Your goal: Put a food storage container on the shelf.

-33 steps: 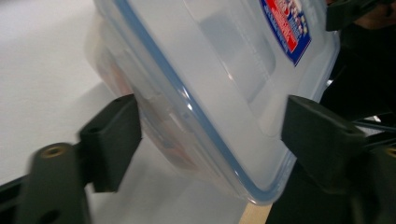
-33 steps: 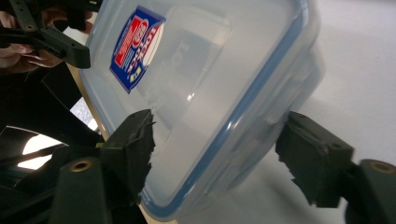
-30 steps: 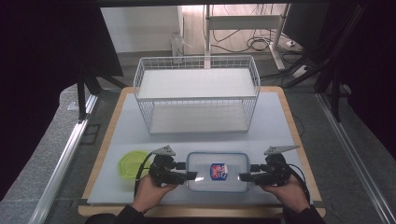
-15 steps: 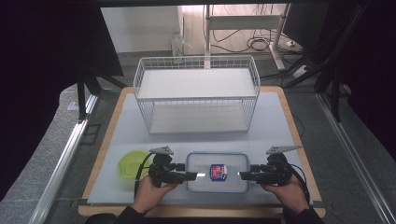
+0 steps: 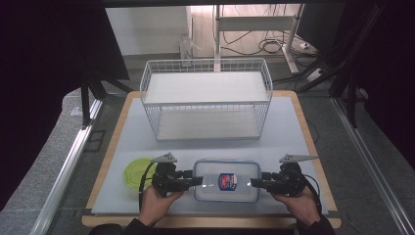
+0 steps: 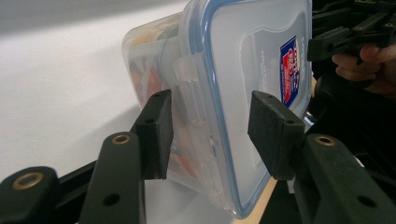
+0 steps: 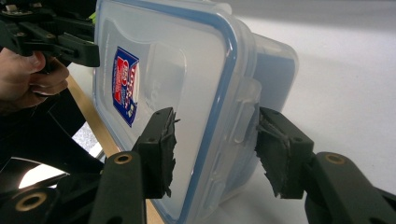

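White tabletop (image 5: 205, 144) is stretching out under a wire basket (image 5: 205, 98), and near the front edge a clear plastic box (image 5: 226, 181) with a blue-rimmed lid is lying flat. Left gripper (image 5: 193, 182) and right gripper (image 5: 258, 183) are closing half-wide jaws around its end latches, pads not yet pressing. Smooth, slick plastic could slip if one side bites first.

Container (image 6: 243, 93) contents blurred behind plastic
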Available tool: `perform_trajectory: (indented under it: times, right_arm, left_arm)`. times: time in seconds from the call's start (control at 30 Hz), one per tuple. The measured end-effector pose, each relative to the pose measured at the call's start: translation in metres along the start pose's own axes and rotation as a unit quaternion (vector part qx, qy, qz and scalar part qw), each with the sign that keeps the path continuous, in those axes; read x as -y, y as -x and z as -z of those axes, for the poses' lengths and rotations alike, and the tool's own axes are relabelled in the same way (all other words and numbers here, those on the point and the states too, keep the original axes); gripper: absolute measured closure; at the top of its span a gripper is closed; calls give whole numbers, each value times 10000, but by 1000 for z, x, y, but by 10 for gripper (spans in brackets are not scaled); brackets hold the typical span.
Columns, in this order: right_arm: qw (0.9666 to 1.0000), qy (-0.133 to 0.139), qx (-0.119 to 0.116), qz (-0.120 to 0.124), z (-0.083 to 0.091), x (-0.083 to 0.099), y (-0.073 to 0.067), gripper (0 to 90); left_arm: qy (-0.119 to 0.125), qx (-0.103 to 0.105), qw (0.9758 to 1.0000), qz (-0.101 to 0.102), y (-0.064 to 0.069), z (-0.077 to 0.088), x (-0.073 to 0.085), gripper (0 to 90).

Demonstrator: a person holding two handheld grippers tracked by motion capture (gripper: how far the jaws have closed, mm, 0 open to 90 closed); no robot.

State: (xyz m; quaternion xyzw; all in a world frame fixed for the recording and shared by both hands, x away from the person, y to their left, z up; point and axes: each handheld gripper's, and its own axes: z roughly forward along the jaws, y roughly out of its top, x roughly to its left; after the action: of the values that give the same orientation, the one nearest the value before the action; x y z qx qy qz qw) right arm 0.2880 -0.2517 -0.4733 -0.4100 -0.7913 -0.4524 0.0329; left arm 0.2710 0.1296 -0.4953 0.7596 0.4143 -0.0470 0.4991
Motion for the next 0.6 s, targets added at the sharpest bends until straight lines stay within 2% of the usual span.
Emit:
perform_trajectory:
  times: [0.1, 0.2, 0.33, 0.6]
  right_arm:
    - [9999, 31, 113, 126, 0, -1, -4, 495]
    - [9998, 63, 106, 157, -2, -1, -5, 494]
    - [9998, 87, 101, 173, -2, -3, -5, 493]
    - [9987, 344, 93, 376, 3, -20, -14, 490]
  left_arm:
    - [63, -99, 9999, -108, 3, 3, -2, 516]
    - [118, -153, 9996, -188, 4, 6, -4, 522]
    - [136, -171, 9996, -182, 5, 7, -5, 521]
    - [328, -307, 9985, -307, 12, 24, -19, 520]
